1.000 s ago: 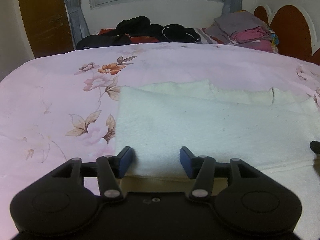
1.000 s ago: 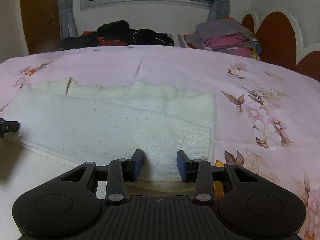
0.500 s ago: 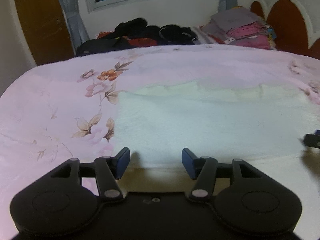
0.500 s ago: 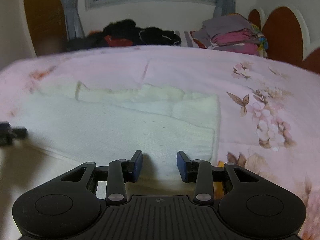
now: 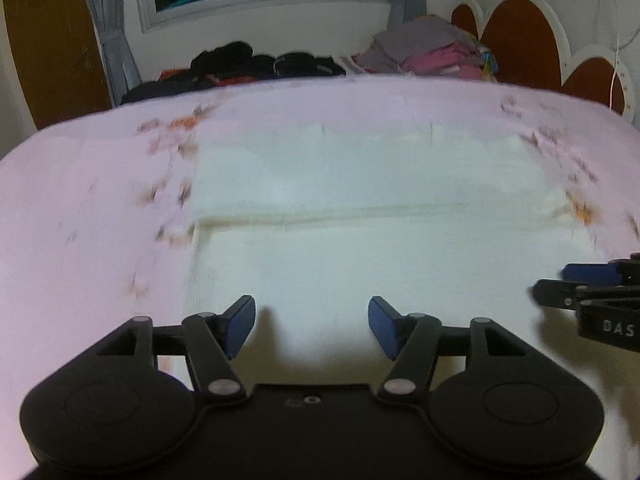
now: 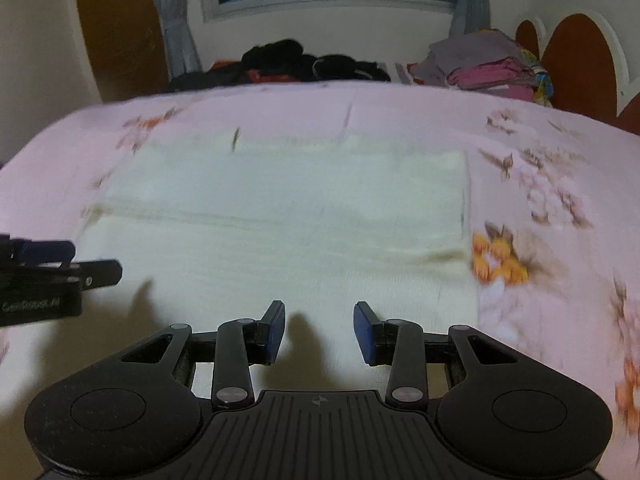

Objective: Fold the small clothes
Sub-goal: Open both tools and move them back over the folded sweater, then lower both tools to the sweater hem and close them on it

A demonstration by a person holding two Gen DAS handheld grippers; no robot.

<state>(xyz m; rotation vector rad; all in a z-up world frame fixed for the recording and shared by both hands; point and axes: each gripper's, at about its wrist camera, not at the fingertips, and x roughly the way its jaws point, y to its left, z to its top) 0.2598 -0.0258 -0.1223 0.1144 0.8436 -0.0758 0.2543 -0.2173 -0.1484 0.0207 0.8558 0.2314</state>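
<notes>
A cream knitted garment (image 5: 360,184) lies flat on the pink floral bedsheet (image 5: 92,208), with a folded-over layer whose near edge runs across the middle. My left gripper (image 5: 312,326) hovers over the garment's near part; its jaws are opening and nothing is between the blue pads (image 5: 240,326). In the right wrist view the same garment (image 6: 288,192) lies ahead, and my right gripper (image 6: 320,332) stands open over its near part, holding nothing. Each gripper shows in the other's view: the right gripper (image 5: 580,284) at the right edge, the left gripper (image 6: 64,268) at the left edge.
Dark clothes (image 5: 248,64) are heaped at the bed's far side. A stack of folded grey and pink clothes (image 5: 432,52) sits at the back right beside the brown headboard (image 5: 520,44). A window, curtains and a wooden door line the far wall.
Both grippers have drawn back from the folded layer's near edge, which now lies well ahead of them. The left jaws have spread wider. The garment stays flat.
</notes>
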